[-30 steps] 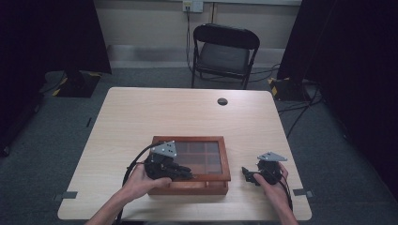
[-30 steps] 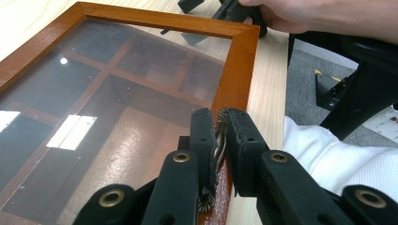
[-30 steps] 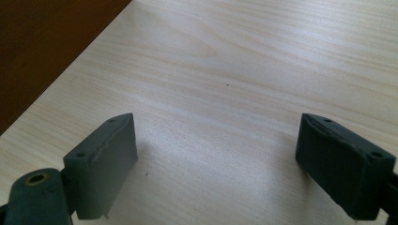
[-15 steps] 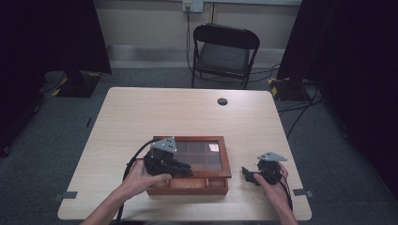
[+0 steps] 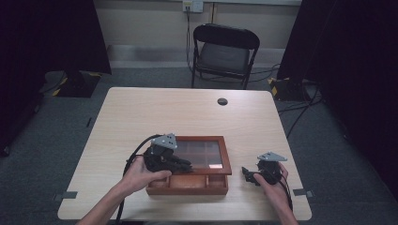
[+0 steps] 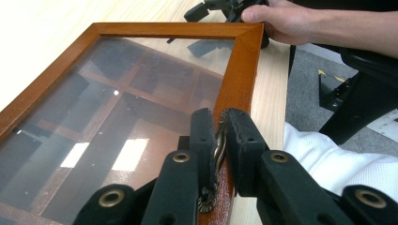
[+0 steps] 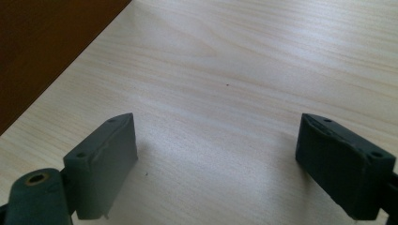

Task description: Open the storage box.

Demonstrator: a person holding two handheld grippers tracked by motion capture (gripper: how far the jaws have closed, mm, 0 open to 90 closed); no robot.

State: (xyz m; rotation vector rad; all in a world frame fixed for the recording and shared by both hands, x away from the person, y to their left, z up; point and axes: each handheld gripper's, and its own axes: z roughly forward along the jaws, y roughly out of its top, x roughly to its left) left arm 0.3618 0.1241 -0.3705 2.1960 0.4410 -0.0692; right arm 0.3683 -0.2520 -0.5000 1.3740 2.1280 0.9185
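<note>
A wooden box (image 5: pixel 187 186) with small compartments sits near the table's front edge. Its glass-paned lid (image 5: pixel 206 152) is tilted up at the front, so the front row of compartments shows. My left gripper (image 5: pixel 187 166) is shut on a small metal clasp (image 6: pixel 217 140) on the lid's (image 6: pixel 141 93) front frame. My right gripper (image 5: pixel 247 174) rests on the table to the right of the box, jaws open and nothing between them (image 7: pixel 216 154). The box's dark side (image 7: pixel 47 47) lies off to its left.
The light wooden table (image 5: pixel 187 117) holds a small black round disc (image 5: pixel 222 101) near its far edge. A black folding chair (image 5: pixel 223 51) stands beyond the table. Dark curtains hang at both sides.
The lid's front edge has risen with my left gripper, uncovering the front compartments. The right gripper has stayed in place.
</note>
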